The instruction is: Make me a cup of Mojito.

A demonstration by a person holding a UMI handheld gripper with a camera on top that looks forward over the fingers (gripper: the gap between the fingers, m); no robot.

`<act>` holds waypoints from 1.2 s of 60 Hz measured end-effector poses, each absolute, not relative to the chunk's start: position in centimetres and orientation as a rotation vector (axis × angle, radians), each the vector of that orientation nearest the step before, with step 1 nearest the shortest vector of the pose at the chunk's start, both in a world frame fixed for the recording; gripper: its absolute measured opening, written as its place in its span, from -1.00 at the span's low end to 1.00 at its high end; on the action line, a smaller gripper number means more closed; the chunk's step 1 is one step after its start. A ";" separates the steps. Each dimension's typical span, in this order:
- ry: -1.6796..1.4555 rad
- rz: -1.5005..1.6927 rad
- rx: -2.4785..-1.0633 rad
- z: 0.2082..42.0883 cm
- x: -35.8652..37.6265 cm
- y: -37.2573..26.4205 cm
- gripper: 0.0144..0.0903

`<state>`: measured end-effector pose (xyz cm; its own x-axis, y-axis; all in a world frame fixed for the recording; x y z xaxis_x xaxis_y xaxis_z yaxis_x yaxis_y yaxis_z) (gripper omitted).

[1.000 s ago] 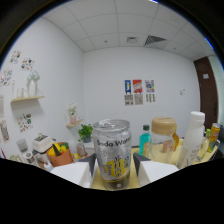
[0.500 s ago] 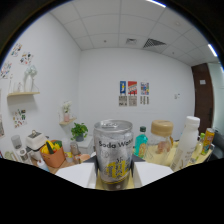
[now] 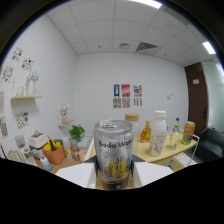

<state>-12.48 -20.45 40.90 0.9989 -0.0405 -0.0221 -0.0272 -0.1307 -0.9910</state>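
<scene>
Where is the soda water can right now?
In the gripper view, the soda water can sits clamped between the tool's two fingers, held up in front of the yellow table with bottles.

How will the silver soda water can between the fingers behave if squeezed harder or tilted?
The silver soda water can, clamped in the gripper, looks thin-walled, so it may dent. Its glossy surface could slip. Whether it is opened cannot be seen, so tilt cautiously.

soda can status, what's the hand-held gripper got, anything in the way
Hand-held gripper shut on the soda water can, can upright and lifted. White bottle and other bottles on the table beyond. Nothing between fingers and can.
</scene>
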 end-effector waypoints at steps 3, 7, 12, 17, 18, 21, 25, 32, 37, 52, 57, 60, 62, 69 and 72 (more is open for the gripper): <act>0.062 -0.019 -1.718 39.7 -11.8 -21.5 -0.05; 0.076 -0.024 -1.747 37.6 -10.8 -22.5 -0.04; 0.081 -0.028 -1.765 34.8 -9.7 -23.4 -0.04; 0.077 -0.035 -1.798 31.5 -8.7 -23.9 -0.04; 0.076 -0.031 -1.803 30.9 -8.6 -23.9 -0.04; 0.072 -0.022 -1.817 29.1 -8.0 -24.0 -0.04; 0.060 -0.035 -1.822 26.9 -7.3 -24.0 -0.04; 0.048 -0.007 -1.857 23.2 -6.3 -23.8 -0.04; 0.075 0.055 -1.878 21.1 -6.0 -23.7 -0.04; 0.327 0.374 -1.876 19.1 -5.0 -23.6 -0.04; 0.406 0.495 -1.867 19.2 -4.8 -23.2 -0.04; 0.473 0.593 -1.843 19.5 -4.6 -23.0 -0.04; 0.527 0.665 -1.820 20.0 -4.5 -22.9 -0.04; 0.672 0.909 -1.724 21.7 -4.6 -22.6 -0.04; 0.724 0.995 -1.688 22.2 -4.7 -22.6 -0.04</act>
